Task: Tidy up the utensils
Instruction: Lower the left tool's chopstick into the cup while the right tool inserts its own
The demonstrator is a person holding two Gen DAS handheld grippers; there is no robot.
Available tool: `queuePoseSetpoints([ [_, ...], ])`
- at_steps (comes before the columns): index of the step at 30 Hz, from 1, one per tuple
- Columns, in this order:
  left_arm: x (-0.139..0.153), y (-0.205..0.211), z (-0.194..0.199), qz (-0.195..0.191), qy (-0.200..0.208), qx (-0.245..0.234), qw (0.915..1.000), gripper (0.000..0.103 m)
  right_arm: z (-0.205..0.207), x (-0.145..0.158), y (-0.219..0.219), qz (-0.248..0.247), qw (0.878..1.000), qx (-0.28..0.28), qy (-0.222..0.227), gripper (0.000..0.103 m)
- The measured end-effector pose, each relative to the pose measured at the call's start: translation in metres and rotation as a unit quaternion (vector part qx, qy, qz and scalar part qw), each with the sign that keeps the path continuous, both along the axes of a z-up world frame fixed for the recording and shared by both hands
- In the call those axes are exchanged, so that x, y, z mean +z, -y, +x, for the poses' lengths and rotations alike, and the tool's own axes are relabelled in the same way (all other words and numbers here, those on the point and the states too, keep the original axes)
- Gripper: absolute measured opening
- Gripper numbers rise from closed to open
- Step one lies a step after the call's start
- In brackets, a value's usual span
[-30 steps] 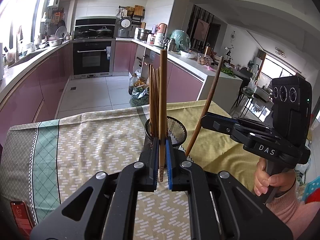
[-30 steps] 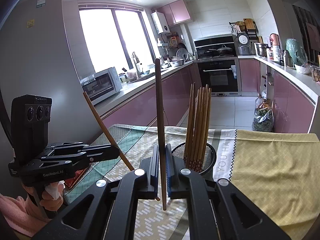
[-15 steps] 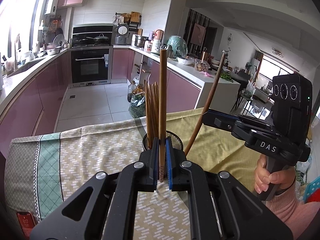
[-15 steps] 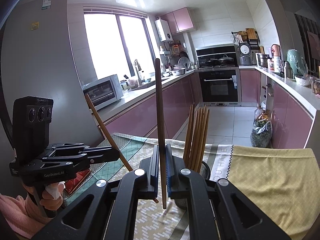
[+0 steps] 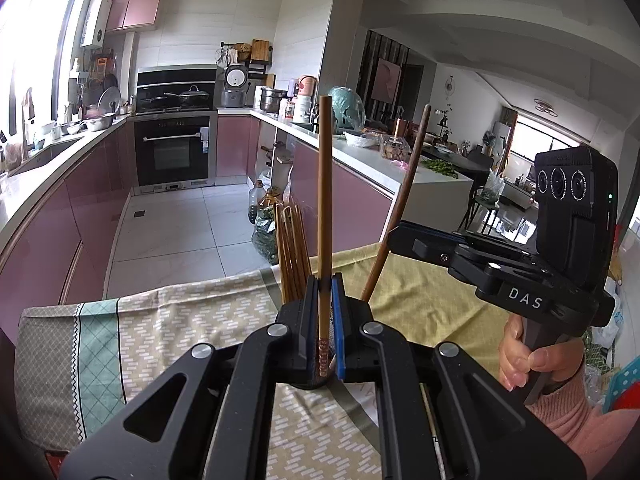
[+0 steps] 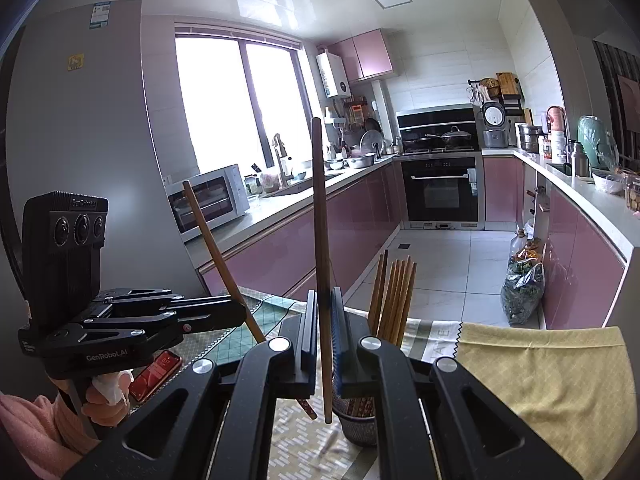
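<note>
My left gripper [image 5: 325,292] is shut on a light brown chopstick [image 5: 324,200] that stands upright. My right gripper [image 6: 325,308] is shut on a darker chopstick [image 6: 322,240], also upright. Each gripper shows in the other's view: the right gripper [image 5: 394,236] with its leaning dark chopstick [image 5: 400,208], the left gripper [image 6: 236,312] with its light chopstick [image 6: 216,252]. Between and below them stands a black mesh holder [image 6: 358,420] with several chopsticks [image 6: 394,300] in it. In the left wrist view those chopsticks [image 5: 292,256] rise just behind my fingers, which hide most of the holder.
A patterned tablecloth [image 5: 168,344] in green, beige and yellow covers the table. A red phone [image 6: 156,372] lies near its left edge. A hand in a pink sleeve [image 5: 532,364] grips the right handle. Beyond the table's far edge lie the kitchen floor and pink cabinets.
Both grippers have risen with their chopsticks still clamped. The holder and tablecloth now sit lower in both views, and more of the kitchen and ceiling shows.
</note>
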State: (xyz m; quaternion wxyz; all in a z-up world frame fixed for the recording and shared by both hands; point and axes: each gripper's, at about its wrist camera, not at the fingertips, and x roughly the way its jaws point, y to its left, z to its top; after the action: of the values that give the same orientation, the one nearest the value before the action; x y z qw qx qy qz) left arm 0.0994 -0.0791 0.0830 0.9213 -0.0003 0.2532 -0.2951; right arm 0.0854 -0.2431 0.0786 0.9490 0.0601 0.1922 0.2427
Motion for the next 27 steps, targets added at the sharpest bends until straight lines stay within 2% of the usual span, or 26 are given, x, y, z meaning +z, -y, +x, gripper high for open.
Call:
queuePoseSetpoints([
  [11,0.003,0.009,0.008,0.002,0.004,0.0,1.0,0.007,0.006,0.002,-0.002,-0.002,1.0,-0.004,0.004,0.005],
  [27,-0.01,0.021,0.022,0.019,-0.021,-0.001,0.9996,0.007,0.025,-0.012,-0.008,-0.006,0.999,-0.019,-0.027,0.005],
])
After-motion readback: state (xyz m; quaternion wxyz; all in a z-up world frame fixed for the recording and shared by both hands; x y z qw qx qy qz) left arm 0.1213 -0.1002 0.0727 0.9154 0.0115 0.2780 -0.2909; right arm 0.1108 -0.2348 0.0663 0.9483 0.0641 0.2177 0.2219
